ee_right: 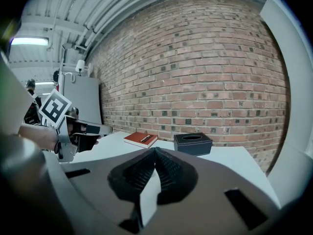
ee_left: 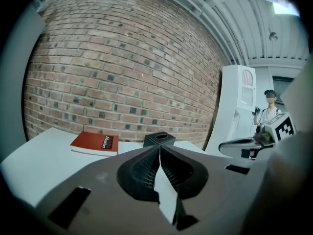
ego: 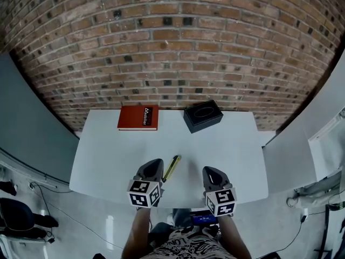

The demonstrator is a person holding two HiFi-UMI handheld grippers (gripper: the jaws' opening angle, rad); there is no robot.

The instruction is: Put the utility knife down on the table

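The yellow-and-black utility knife (ego: 171, 168) lies flat on the white table (ego: 108, 155), slanted, just right of my left gripper (ego: 154, 163). That gripper's jaws are closed together with nothing between them, as the left gripper view (ee_left: 159, 148) also shows. My right gripper (ego: 209, 171) hovers over the table's near edge, a short way right of the knife, jaws shut and empty (ee_right: 154, 152). The knife does not appear in either gripper view.
A red book (ego: 138, 117) lies at the table's far left, and a black open-topped box (ego: 202, 115) stands at the far middle. A brick wall (ego: 172, 47) runs behind the table. A person (ee_left: 269, 112) stands far off to the right.
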